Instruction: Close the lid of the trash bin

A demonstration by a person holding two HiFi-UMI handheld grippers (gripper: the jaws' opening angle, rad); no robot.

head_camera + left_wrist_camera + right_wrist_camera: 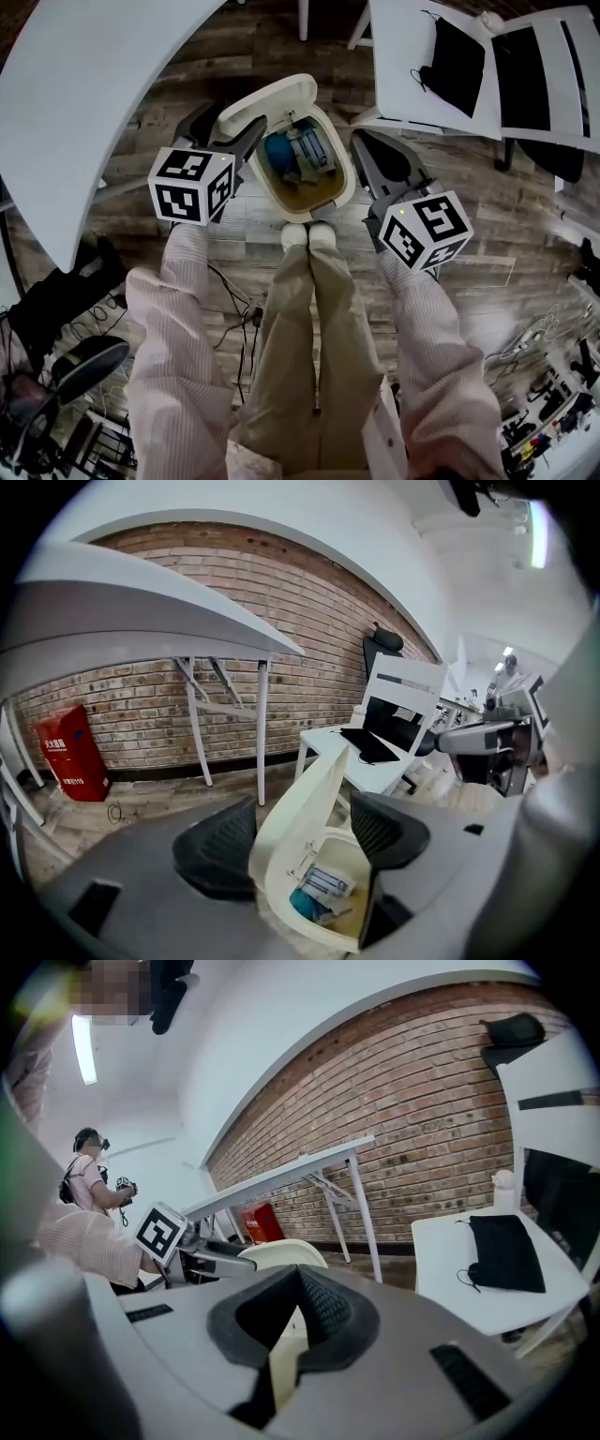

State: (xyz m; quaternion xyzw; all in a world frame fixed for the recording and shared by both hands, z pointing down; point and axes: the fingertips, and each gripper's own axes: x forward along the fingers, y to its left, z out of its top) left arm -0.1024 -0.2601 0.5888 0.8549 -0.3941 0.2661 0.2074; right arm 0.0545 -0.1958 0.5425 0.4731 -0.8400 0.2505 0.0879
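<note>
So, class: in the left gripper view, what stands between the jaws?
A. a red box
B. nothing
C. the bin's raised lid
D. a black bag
C: the lid stands upright between the parted jaws of the left gripper, above the open bin.

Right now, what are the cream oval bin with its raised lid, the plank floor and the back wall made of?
Cream oval bin and raised lid: probably moulded plastic, smooth, faint sheen, rounded edges. Plank floor: wood or wood-look laminate, matt, grain and seams show. Back wall: bare red brick, mortar lines visible.
</note>
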